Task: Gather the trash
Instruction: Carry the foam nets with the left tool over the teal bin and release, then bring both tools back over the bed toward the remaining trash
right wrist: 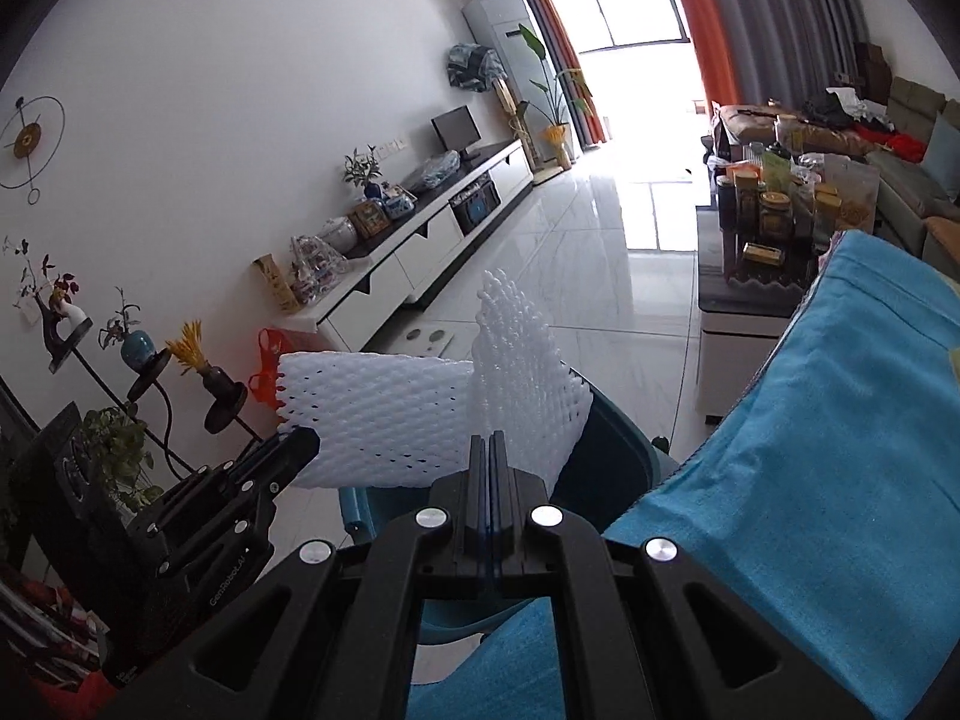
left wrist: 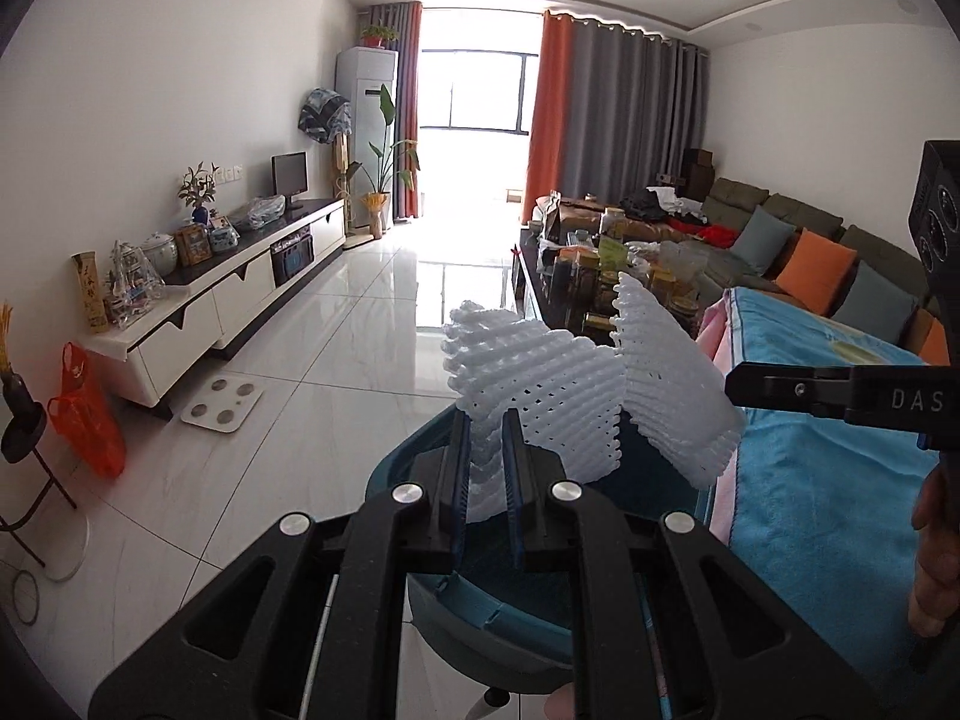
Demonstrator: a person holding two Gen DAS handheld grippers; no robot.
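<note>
My left gripper is shut on a white foam fruit net and holds it above a teal trash bin. My right gripper is shut on a second white foam net, also above the teal bin. In the left wrist view the right gripper comes in from the right with its net beside mine. In the right wrist view the left gripper comes in from the lower left holding its net. The two nets touch or nearly touch.
A table edge under a blue towel is right of the bin. A cluttered coffee table and a sofa lie beyond. A white TV cabinet lines the left wall, with an orange bag and a scale on the tiled floor.
</note>
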